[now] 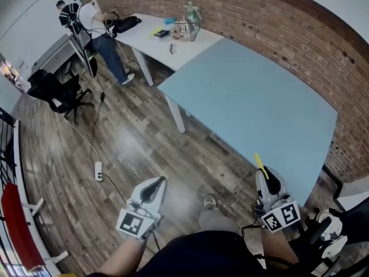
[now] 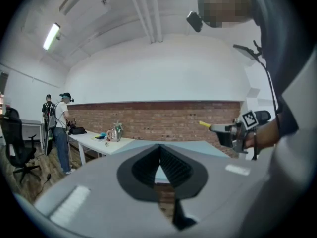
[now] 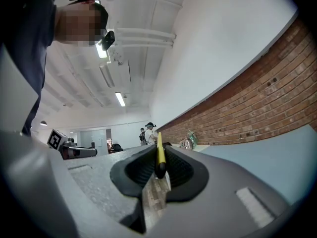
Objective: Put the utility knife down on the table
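Pinching the utility knife (image 1: 261, 165) thinly, the right claw (image 1: 267, 176) risks dropping it short of the worktop (image 1: 248, 97); left claw (image 1: 154, 184) closed, empty.

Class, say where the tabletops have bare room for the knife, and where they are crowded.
The blue table is bare, from brick wall to near edge. The white table is crowded with clutter; only its front strip is free.
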`<state>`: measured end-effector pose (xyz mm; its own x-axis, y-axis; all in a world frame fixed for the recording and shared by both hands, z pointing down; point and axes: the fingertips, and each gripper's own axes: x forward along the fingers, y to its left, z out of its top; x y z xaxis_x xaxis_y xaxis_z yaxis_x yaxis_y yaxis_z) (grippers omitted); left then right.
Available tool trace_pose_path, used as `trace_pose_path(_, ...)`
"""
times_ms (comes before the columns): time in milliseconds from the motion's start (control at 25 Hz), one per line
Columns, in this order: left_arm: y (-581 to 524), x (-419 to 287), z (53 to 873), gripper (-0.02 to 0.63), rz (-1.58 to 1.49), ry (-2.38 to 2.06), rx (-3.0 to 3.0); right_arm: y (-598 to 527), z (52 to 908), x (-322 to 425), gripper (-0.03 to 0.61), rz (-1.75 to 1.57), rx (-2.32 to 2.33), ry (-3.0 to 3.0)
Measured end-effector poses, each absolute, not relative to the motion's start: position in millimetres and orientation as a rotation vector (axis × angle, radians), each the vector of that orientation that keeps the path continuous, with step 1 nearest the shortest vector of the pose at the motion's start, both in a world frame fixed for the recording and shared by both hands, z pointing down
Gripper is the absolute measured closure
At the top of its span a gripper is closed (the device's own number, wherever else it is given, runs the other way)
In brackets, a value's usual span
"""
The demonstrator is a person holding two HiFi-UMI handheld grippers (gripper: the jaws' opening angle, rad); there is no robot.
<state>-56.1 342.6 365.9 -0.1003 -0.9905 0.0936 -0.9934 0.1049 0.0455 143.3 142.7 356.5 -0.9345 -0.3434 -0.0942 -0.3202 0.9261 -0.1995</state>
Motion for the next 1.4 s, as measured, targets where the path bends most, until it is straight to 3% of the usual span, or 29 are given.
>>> trace_pose_path(200,291,-109,359,0.624,0.103,-2.338,2.033,74,339,107,0.525,-0.250,-0.516,2.930)
trace_pose_path(640,196,-146,358,0.624,0.083,-2.309,2.090,5,334,54,0.525,-0.223,-0.475,2.945)
trace_pose_path(1400,-14,-192,392,0.624,0.120,-1.720,2.497,-86,346,52,0.525,-0.251,-1.044,2.858)
